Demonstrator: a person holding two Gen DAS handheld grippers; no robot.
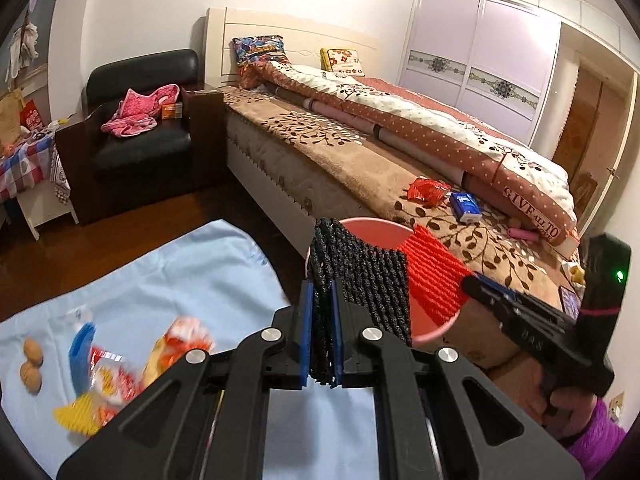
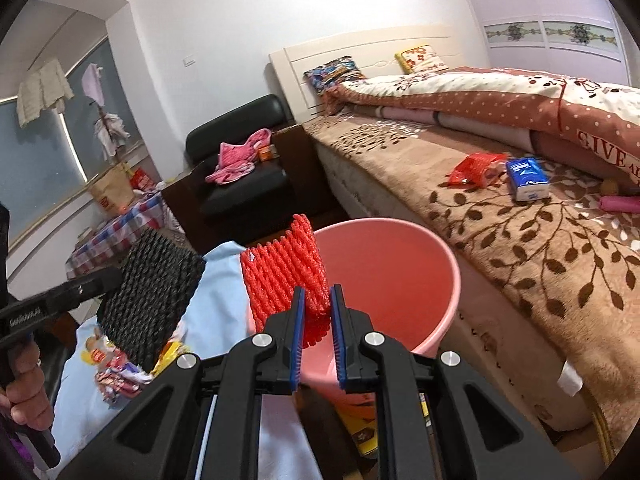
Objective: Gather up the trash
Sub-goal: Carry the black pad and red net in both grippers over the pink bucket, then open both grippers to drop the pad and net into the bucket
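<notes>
Two foam nets are in hand: the left gripper [image 1: 322,332] has its fingers pinched on the black foam net [image 1: 360,276], the right gripper [image 2: 318,320] on the red foam net [image 2: 286,276]. Just beyond the fingers stands the pink bin [image 2: 436,248], seemingly empty. Wrappers [image 1: 108,376] on the blue cloth [image 1: 180,272] remain uncollected.

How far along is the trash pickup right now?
Done: nothing shows inside the pink bin yet. In hand: the left gripper pinches a black foam net, and the right gripper a red foam net, both at the bin's rim. Left: wrappers and walnuts on the blue cloth, plus a red wrapper on the bed.
</notes>
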